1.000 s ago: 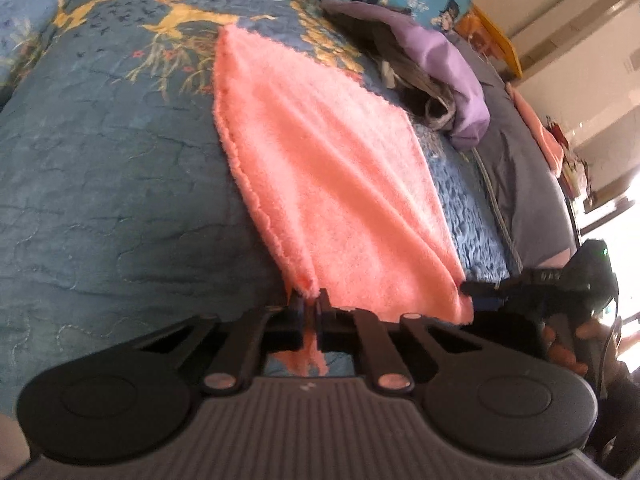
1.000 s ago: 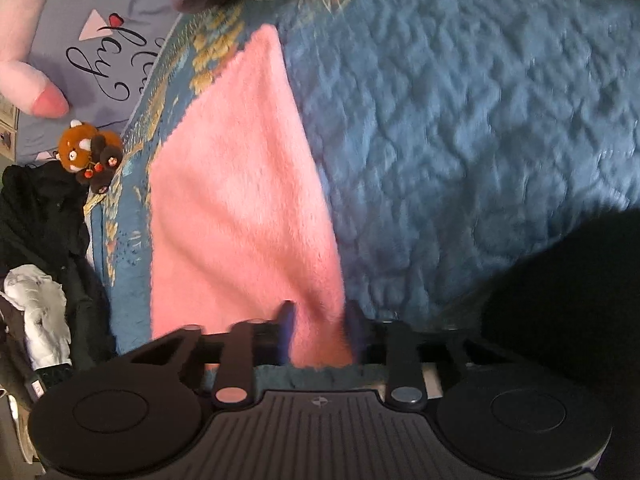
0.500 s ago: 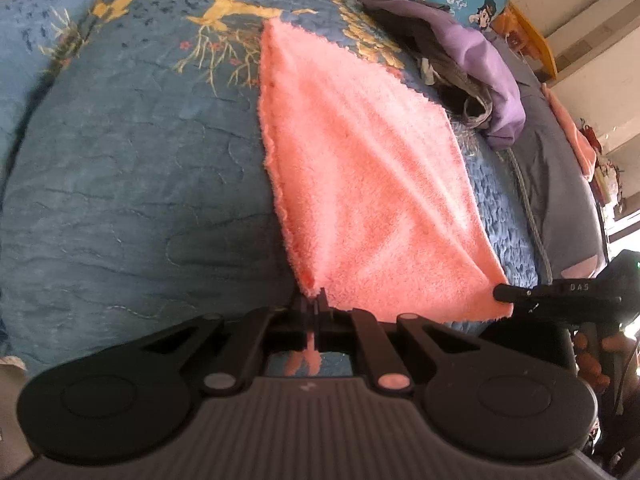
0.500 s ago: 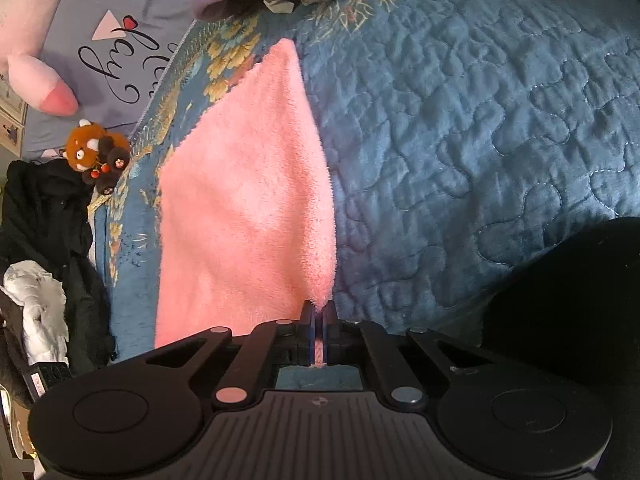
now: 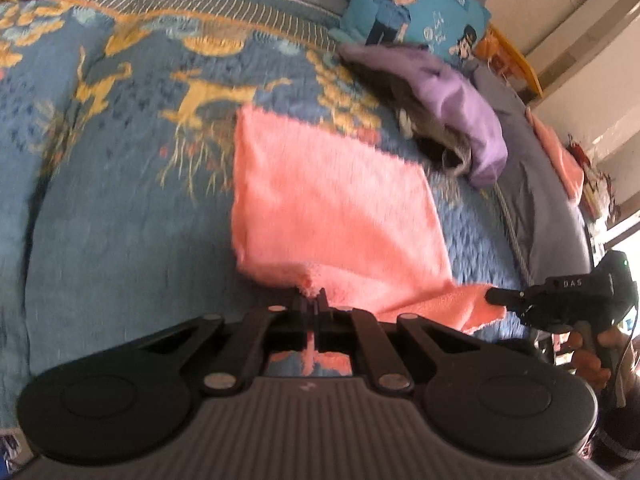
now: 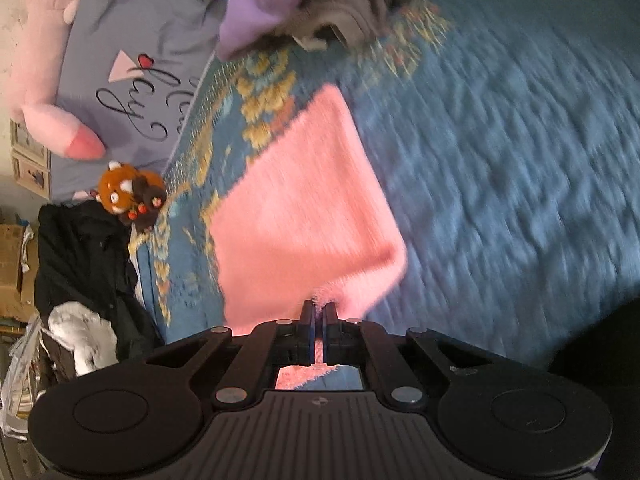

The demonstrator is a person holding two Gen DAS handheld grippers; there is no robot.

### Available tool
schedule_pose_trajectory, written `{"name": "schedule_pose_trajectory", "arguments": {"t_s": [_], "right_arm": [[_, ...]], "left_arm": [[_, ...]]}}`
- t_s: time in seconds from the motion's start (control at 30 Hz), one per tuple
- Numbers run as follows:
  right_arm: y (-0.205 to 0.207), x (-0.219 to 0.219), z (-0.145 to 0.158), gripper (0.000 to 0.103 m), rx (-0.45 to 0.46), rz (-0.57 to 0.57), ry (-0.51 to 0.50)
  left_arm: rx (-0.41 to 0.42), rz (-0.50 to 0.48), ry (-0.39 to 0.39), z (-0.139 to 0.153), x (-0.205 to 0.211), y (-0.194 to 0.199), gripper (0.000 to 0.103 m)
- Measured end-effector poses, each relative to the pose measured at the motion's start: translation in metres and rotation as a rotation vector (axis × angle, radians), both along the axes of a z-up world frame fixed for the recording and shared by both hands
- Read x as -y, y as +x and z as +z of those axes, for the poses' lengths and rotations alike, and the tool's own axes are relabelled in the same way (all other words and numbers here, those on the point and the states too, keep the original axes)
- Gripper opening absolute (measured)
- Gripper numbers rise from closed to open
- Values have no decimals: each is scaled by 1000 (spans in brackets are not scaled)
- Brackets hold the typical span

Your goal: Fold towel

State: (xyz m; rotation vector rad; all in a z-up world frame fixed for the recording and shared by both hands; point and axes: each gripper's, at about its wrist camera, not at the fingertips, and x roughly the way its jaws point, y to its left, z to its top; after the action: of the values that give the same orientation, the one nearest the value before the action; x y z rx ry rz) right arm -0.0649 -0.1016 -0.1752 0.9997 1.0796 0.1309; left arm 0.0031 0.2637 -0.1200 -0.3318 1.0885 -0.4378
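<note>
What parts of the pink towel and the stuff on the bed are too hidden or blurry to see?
- Left wrist view: the gripper body hides the pink towel corner pinched in the left gripper.
- Right wrist view: the same happens below the right gripper; the blue quilt is smeared by motion blur.
- Right wrist view: the purple cloth is cut off by the top edge.
- Left wrist view: the cushion lettering is too small to read.

A: What is unclear around the pink towel [image 6: 304, 216]?
B: The quilt [image 6: 500, 200] right of it is motion-blurred; the purple garment [image 6: 260, 12] beyond is cut by the top edge.
</note>
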Motion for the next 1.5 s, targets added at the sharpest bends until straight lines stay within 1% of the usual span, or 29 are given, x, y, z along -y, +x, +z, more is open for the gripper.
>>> {"name": "schedule_pose_trajectory", "arguments": {"t_s": [0.13, 0.27, 0.43, 0.57, 0.73, 0.77, 0.8, 0.87, 0.93, 1.0, 1.07, 1.13, 1.17, 1.2, 1.27, 1.3, 1.33, 1.4, 1.43, 1.47, 1.5], "right_arm": [[34, 9, 4, 3, -4, -29, 6], [73, 12, 5, 3, -2, -27, -51], [120, 11, -1, 3, -5, -21, -119], [140, 12, -11, 4, -28, -25, -148], [149, 16, -16, 14, -23, -47, -186], [150, 18, -17, 17, -19, -55, -184], [151, 19, -17, 18, -16, -64, -181], [151, 20, -14, 18, 5, -71, -206], [149, 20, -7, 19, 47, -79, -238], [143, 19, 3, 23, 101, -88, -281], [138, 16, 14, 33, 151, -66, -345], [129, 9, 24, 36, 213, -1, -440], [124, 6, 29, 36, 244, 32, -488], [119, -1, 33, 36, 286, 87, -560], [107, -19, 39, 36, 391, 243, -781], [101, -29, 39, 36, 442, 330, -889], [95, -39, 37, 36, 492, 419, -995], [87, -53, 31, 32, 592, 632, -1116], [83, -60, 28, 28, 641, 740, -1172], [84, -66, 26, 26, 661, 830, -1206], [86, -69, 25, 26, 675, 875, -1229]], "left_arm": [[-4, 19, 18, 6, 5, 45, 3], [-18, 21, 70, 2, 19, 95, 3], [-24, 19, 130, -11, 38, 146, 3], [-56, 31, 137, -26, 43, 174, 3], [-86, 35, 157, -41, 46, 187, 6], [-86, 37, 158, -43, 45, 188, 7], [-84, 41, 157, -43, 44, 189, 9], [-76, 50, 158, -43, 41, 191, 16], [-65, 50, 159, -38, 39, 192, 22], [-30, 50, 171, -29, 37, 191, 22], [17, 51, 180, -17, 34, 186, 22], [72, 23, 187, -2, 33, 174, 22], [100, 5, 191, 5, 34, 167, 28], [131, -23, 204, 11, 36, 158, 31], [196, -105, 250, 21, 43, 136, 36], [226, -156, 282, 23, 47, 125, 36], [248, -207, 313, 23, 52, 115, 39], [282, -308, 369, 19, 61, 98, 46], [302, -349, 395, 17, 64, 93, 49], [325, -383, 420, 14, 66, 90, 52], [349, -416, 445, 11, 67, 88, 54]]}}
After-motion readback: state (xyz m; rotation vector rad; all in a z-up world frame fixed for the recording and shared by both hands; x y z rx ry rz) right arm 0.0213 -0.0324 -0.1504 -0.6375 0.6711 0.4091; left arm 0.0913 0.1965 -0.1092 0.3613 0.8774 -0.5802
